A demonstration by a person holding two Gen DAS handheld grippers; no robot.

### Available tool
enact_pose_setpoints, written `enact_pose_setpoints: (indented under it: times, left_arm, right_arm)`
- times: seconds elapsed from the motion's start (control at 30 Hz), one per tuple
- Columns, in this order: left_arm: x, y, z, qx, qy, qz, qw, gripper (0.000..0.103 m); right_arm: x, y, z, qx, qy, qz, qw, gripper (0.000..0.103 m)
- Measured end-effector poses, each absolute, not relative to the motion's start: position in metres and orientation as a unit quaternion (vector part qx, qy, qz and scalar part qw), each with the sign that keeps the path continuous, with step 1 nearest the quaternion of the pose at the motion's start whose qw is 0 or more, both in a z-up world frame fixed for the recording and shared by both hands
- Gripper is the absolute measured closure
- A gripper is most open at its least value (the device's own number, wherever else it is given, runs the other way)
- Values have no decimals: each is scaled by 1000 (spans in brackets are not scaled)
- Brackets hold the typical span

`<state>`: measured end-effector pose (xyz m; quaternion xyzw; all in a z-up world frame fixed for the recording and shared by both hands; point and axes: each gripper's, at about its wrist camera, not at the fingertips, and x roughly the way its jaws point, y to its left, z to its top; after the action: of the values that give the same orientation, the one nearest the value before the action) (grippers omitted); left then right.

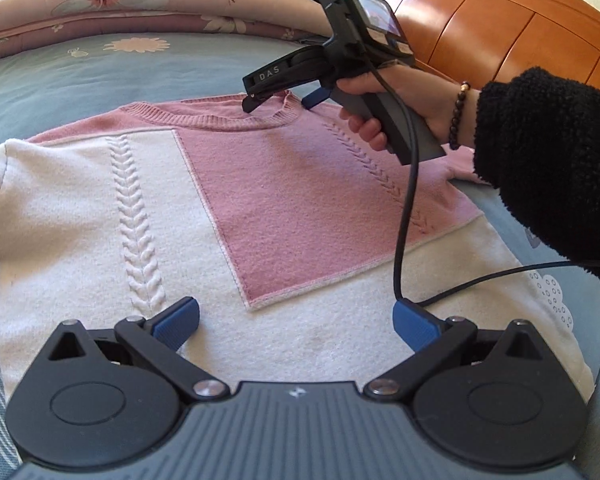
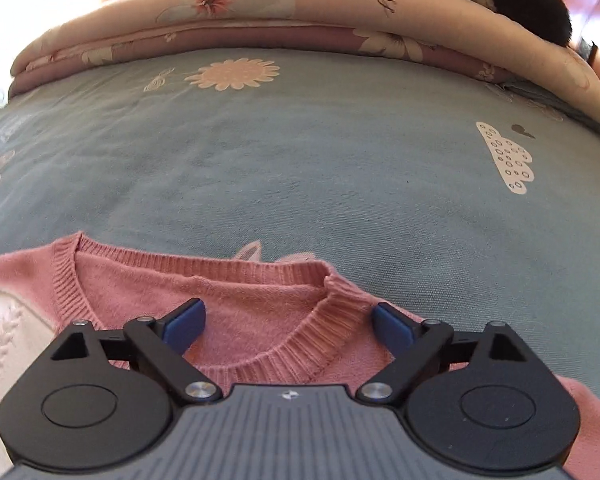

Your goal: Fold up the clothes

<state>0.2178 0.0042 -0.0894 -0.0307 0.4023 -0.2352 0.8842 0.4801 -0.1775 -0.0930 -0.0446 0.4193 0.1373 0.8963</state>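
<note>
A pink and white knit sweater (image 1: 300, 208) lies flat, front up, on the bed, neckline to the far side. My left gripper (image 1: 296, 320) hovers over its white lower part, jaws wide open, nothing between them. My right gripper (image 1: 280, 102), held by a hand in a black fleece sleeve, hangs just above the ribbed collar (image 1: 228, 122). In the right wrist view the right gripper (image 2: 288, 320) is open, its blue pads (image 2: 184, 326) on either side of the collar's right end (image 2: 332, 300), not pressing on the sweater (image 2: 252, 300).
A blue flowered bedsheet (image 2: 300, 160) stretches beyond the sweater. A folded pink quilt (image 2: 260, 12) lies along the far edge with a dark furry item (image 2: 536, 12) on it. Orange wooden furniture (image 1: 500, 24) stands to the right. A black cable (image 1: 404, 220) hangs over the sweater.
</note>
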Motion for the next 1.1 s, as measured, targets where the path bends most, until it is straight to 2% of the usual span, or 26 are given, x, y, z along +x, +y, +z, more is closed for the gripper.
enact_pose_setpoints:
  times: [0.2, 0.3, 0.43, 0.53, 0.7, 0.83, 1.1]
  left_arm:
    - [211, 1, -79, -28, 390, -251, 885, 1]
    - [206, -2, -75, -24, 383, -263, 885, 1]
    - [202, -7, -73, -27, 378, -288, 879, 1]
    - [203, -10, -77, -25, 383, -289, 877, 1]
    - [206, -9, -82, -25, 389, -283, 876, 1]
    - [205, -8, -81, -25, 391, -282, 876, 1]
    - [185, -20, -61, -15, 363, -329, 872, 1]
  right_arm:
    - [435, -203, -55, -65, 426, 129, 893, 10]
    - [411, -233, -40, -39, 443, 106, 889, 10]
    - [390, -271, -46, 25, 475, 99, 874, 10]
    - [396, -286, -72, 31, 483, 63, 873, 10]
    - [423, -288, -94, 29, 437, 70, 896, 6]
    - [431, -276, -87, 4, 446, 64, 893, 6]
    - [343, -293, -44, 38, 434, 106, 894, 6]
